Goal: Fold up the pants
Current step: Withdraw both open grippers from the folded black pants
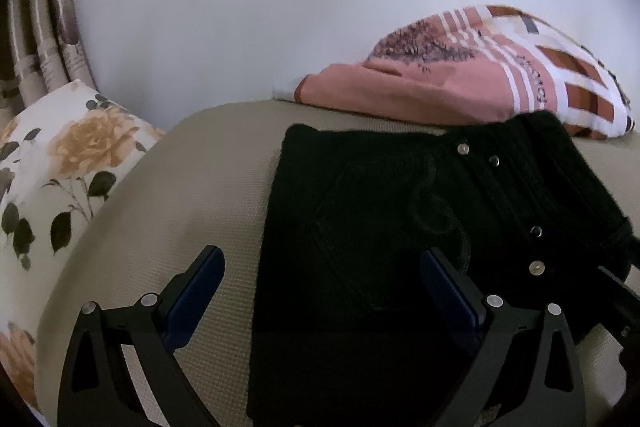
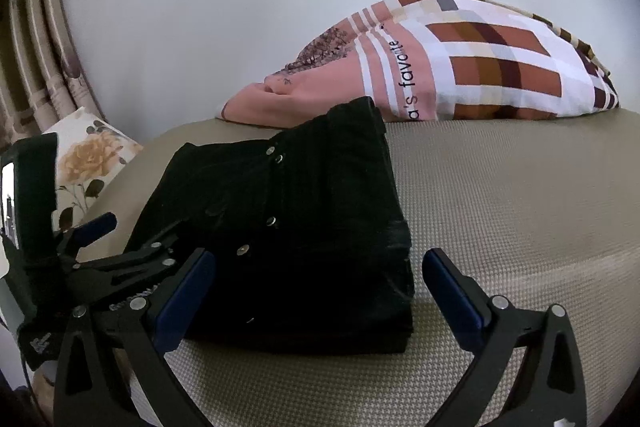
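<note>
Black pants [image 2: 288, 227] folded into thick stack, rivets showing; left gripper [image 1: 322, 291] and right gripper [image 2: 318, 291] spread wide, empty.

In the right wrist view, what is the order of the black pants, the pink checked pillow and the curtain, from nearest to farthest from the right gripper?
Measured from the right gripper:
1. Black pants: folded on the beige mattress, straight ahead between the open fingers and slightly left.
2. Pink checked pillow: behind the pants, at the mattress's far edge, to the right.
3. Curtain: far left, beyond the mattress, by the wall.
</note>
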`<action>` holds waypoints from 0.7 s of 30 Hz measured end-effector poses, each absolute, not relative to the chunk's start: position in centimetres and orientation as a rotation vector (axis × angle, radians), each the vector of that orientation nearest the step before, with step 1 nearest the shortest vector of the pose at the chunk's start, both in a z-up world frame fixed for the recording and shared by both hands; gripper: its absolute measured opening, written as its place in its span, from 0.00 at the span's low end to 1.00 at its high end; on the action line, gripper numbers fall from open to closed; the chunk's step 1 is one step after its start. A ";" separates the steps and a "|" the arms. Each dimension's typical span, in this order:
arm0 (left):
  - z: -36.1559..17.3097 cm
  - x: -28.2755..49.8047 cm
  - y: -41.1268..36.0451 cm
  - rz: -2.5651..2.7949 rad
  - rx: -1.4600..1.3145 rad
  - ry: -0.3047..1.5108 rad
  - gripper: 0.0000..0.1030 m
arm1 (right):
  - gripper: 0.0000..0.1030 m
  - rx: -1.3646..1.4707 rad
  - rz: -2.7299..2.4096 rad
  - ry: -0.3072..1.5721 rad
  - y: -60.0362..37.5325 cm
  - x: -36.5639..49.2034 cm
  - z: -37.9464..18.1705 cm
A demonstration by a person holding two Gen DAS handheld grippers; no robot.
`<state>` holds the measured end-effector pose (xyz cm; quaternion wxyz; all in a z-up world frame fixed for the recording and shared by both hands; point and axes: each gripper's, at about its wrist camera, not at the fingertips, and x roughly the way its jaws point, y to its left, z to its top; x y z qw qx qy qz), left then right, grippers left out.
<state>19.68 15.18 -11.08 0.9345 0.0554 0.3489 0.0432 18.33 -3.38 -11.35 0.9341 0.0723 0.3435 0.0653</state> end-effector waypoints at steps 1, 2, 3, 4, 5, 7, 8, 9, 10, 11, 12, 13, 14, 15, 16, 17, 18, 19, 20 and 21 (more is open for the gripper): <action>-10.8 19.4 15.3 0.085 0.105 0.700 0.95 | 1.00 0.150 0.133 0.707 -3.4 18.4 -11.3; -10.5 19.2 15.5 0.084 0.098 0.693 0.95 | 1.00 0.155 0.131 0.712 -3.6 18.4 -11.3; -10.1 18.9 15.7 0.088 0.089 0.684 0.95 | 1.00 0.168 0.127 0.714 -3.9 18.5 -11.2; -9.8 18.7 15.9 0.091 0.084 0.680 0.95 | 1.00 0.177 0.125 0.711 -4.0 18.4 -11.1; -9.5 18.5 16.0 0.096 0.082 0.678 0.95 | 1.00 0.179 0.124 0.708 -4.1 18.4 -11.0; -8.5 17.9 16.4 0.133 0.077 0.659 0.95 | 1.00 0.170 0.119 0.698 -4.2 18.3 -10.6; -7.9 17.6 16.7 0.135 0.069 0.640 0.96 | 1.00 0.163 0.120 0.692 -4.2 18.2 -10.3; -7.2 17.3 17.0 0.130 0.056 0.623 0.98 | 1.00 0.159 0.121 0.685 -4.2 18.0 -10.1; -6.4 16.9 17.3 0.125 0.038 0.608 1.00 | 1.00 0.152 0.123 0.672 -4.1 17.8 -9.6; -5.8 16.7 17.5 0.124 0.027 0.595 1.00 | 1.00 0.147 0.125 0.664 -4.1 17.8 -9.3; -5.3 16.4 17.6 0.125 0.019 0.585 1.00 | 1.00 0.135 0.129 0.652 -4.0 17.6 -8.8; -4.5 16.1 17.8 0.125 0.011 0.570 1.00 | 1.00 0.127 0.134 0.644 -3.8 17.4 -8.5; -3.7 15.8 17.9 0.126 0.002 0.551 1.00 | 1.00 0.119 0.138 0.632 -3.7 17.2 -8.0; -3.3 15.5 17.9 0.131 -0.001 0.546 1.00 | 1.00 0.111 0.144 0.616 -3.6 16.8 -7.4; -2.7 15.4 17.9 0.147 -0.002 0.546 1.00 | 1.00 0.105 0.148 0.603 -3.5 16.5 -7.0; -2.3 15.2 17.9 0.157 -0.001 0.548 1.00 | 1.00 0.097 0.152 0.590 -3.4 16.2 -6.5; -1.9 15.0 17.7 0.157 0.001 0.544 1.00 | 1.00 0.088 0.155 0.577 -3.3 15.9 -6.0; -1.6 14.8 17.6 0.147 0.005 0.541 1.00 | 1.00 0.086 0.157 0.570 -3.3 15.7 -5.6; -1.2 14.6 17.3 0.139 0.015 0.541 1.00 | 1.00 0.086 0.161 0.561 -3.3 15.4 -5.2; -1.2 14.5 17.1 0.138 0.020 0.544 1.00 | 1.00 0.087 0.163 0.555 -3.4 15.3 -4.9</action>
